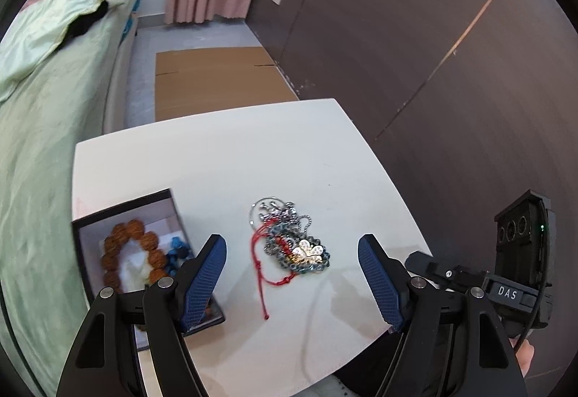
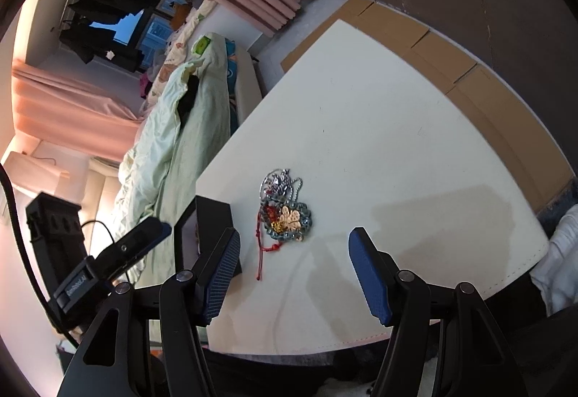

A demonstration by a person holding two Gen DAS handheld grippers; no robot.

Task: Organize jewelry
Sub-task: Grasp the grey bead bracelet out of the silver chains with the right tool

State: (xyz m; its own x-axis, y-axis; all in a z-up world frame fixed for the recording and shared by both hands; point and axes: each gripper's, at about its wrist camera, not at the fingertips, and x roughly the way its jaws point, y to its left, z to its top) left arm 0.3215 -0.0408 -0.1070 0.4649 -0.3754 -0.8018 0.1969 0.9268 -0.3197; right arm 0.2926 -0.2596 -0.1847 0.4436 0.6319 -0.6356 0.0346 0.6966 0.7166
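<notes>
A tangled pile of jewelry (image 1: 292,240) lies on the white table (image 1: 234,158): silver chains, a grey-blue bead loop with a gold flower charm, and a red cord (image 1: 262,274). A black box (image 1: 144,252) at the table's left edge holds a brown bead bracelet (image 1: 126,252) and blue beads (image 1: 177,250). My left gripper (image 1: 292,274) is open and empty, hovering just before the pile. My right gripper (image 2: 294,270) is open and empty, also just before the pile (image 2: 287,209). The box (image 2: 213,227) shows left of it.
A bed with green bedding (image 1: 47,115) runs along the table's left side. Flat cardboard (image 1: 216,79) lies on the floor beyond the table. A dark wall (image 1: 433,54) stands on the right. The other gripper's body (image 1: 520,259) is at the right edge.
</notes>
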